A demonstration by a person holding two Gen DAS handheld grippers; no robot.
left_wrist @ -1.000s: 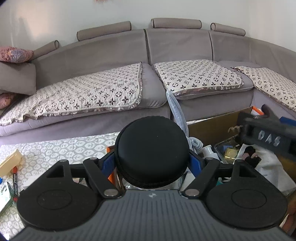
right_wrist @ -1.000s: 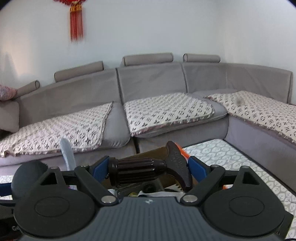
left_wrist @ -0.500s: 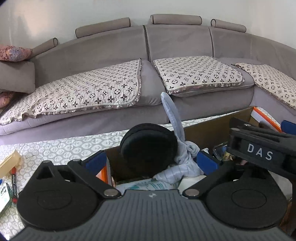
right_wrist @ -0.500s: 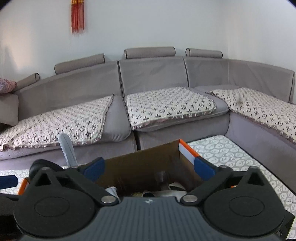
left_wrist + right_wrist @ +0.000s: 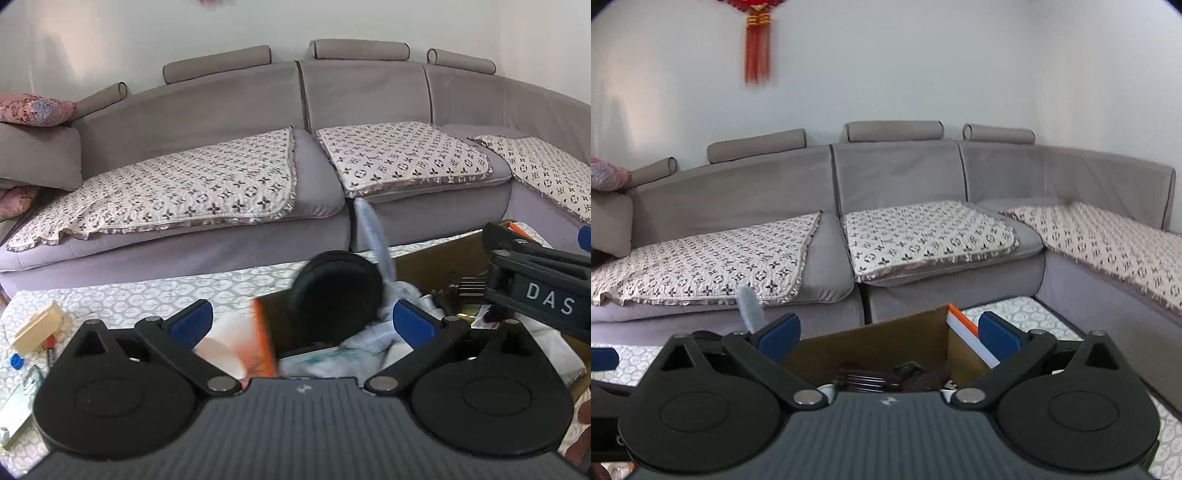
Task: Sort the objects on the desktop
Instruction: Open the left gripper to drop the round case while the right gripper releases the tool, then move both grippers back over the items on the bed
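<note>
Both grippers are now hanging with nothing in them over the cardboard box [image 5: 436,258]. A second ago the left gripper [image 5: 301,321] was pinching the round black case [image 5: 334,291] between its blue fingers [image 5: 190,319], and the right gripper [image 5: 888,330] was clamped on a dark ribbed handle tool [image 5: 871,376]. Their jaws have just been opening, and now each pair of fingers is standing spread wide with nothing between the pads.

The round black case is now lying inside the box, leaning near its left wall beside a pale blue knotted cloth [image 5: 380,258]. In the right wrist view the dark tool is resting low in the box, though it is half hidden behind the gripper body and blurred, so I am only fairly sure it is the same piece. Both cameras are sitting a little higher above the box than before, so the hands seem to be pulling away.

So two items are already sorted into the box. On the patterned desk [image 5: 147,291] at the left of the left wrist view, a beige block [image 5: 38,325], a red marker [image 5: 50,345] and some small packets are waiting outside the box, which suggests the left hand's next reach is likely to go that way.
</note>
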